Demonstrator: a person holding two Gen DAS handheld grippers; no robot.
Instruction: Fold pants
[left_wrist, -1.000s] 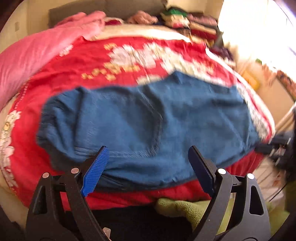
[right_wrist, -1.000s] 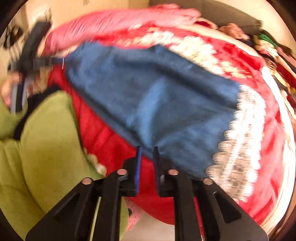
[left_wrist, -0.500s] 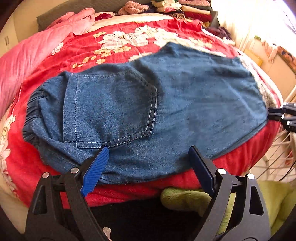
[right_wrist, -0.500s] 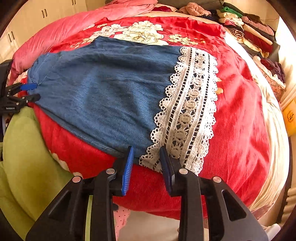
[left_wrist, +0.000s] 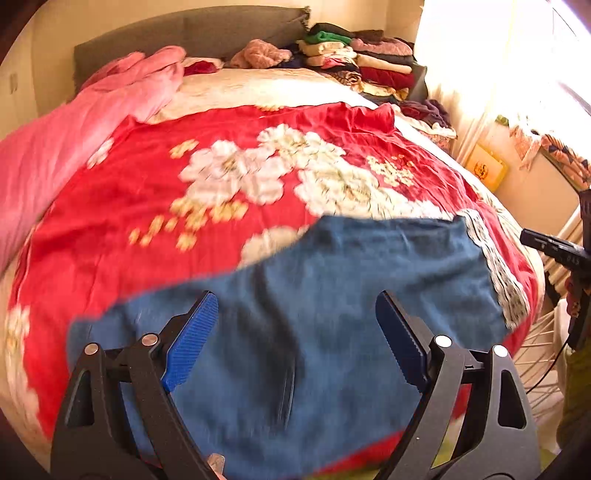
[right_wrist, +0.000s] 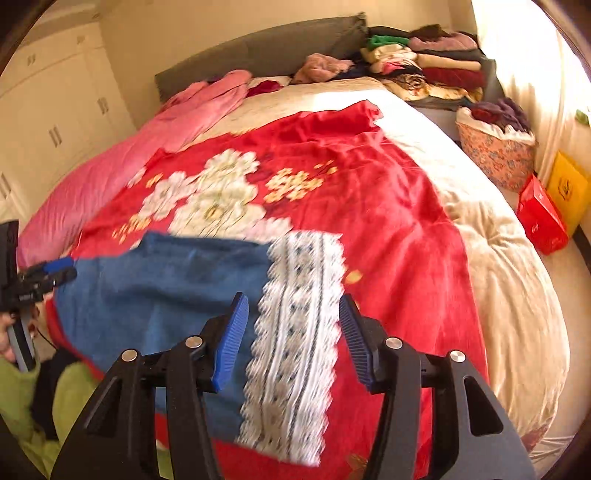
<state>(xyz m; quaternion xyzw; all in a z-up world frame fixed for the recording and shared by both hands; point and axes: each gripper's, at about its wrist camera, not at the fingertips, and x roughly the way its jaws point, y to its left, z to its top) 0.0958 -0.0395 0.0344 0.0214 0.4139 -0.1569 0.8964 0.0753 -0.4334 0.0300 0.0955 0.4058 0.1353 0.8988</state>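
My right gripper (right_wrist: 293, 332) has just been opening its jaws and has nothing between them, hovering over the lace hem (right_wrist: 295, 332) of the denim pants (left_wrist: 332, 314), while my left gripper (left_wrist: 295, 339) stands wide and empty above the waist end. I judge the pants are laid flat across the near edge of the bed and ready for the next fold, which calls for pinching hem and waist together. The denim looks soft and limp, the white lace openwork, and it lies on a plush red floral blanket (left_wrist: 184, 166), with a pink quilt (left_wrist: 74, 140) on the left and stacked clothes (left_wrist: 362, 59) far right.
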